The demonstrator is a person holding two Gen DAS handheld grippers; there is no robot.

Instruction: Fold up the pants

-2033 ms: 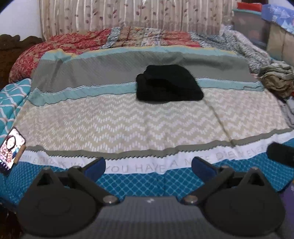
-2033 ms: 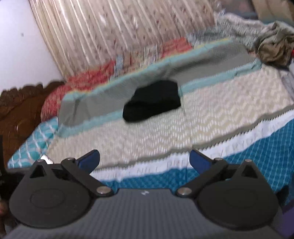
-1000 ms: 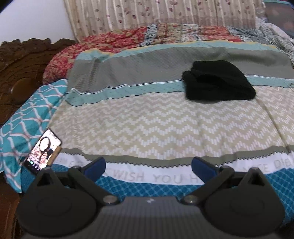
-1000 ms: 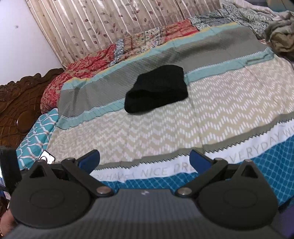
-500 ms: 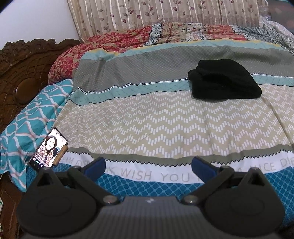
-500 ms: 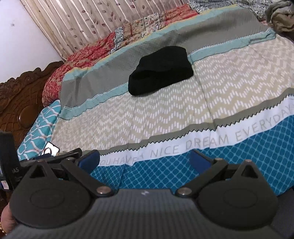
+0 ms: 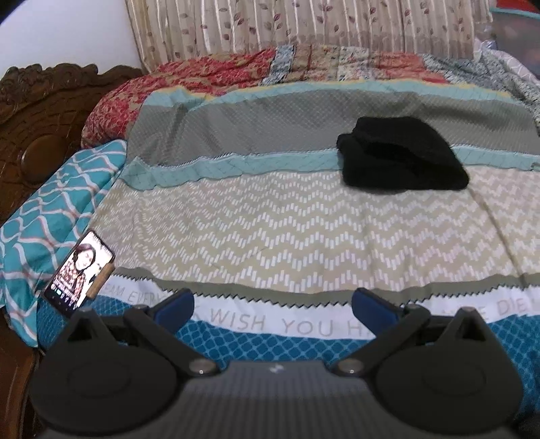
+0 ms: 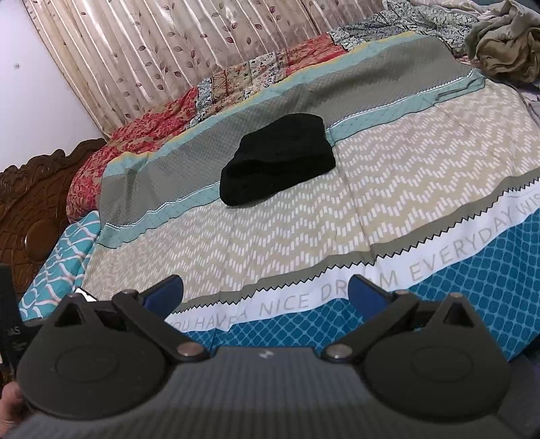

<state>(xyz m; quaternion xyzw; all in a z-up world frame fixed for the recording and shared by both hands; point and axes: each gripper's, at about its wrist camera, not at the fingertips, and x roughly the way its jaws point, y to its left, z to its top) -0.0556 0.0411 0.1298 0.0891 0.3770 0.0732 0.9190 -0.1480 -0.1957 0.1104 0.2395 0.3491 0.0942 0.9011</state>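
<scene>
The black pants lie folded into a compact bundle on the bedspread, far from both grippers; they also show in the right wrist view. My left gripper is open and empty, held back at the near edge of the bed. My right gripper is open and empty, also over the bed's near edge.
A lit phone leans at the bed's left edge beside a teal patterned pillow. A carved wooden headboard stands at left. A heap of crumpled clothes lies at far right. Curtains hang behind.
Both grippers have swung left and drawn back from the bed over two seconds. The folded pants have not moved. Both grippers stayed open.
</scene>
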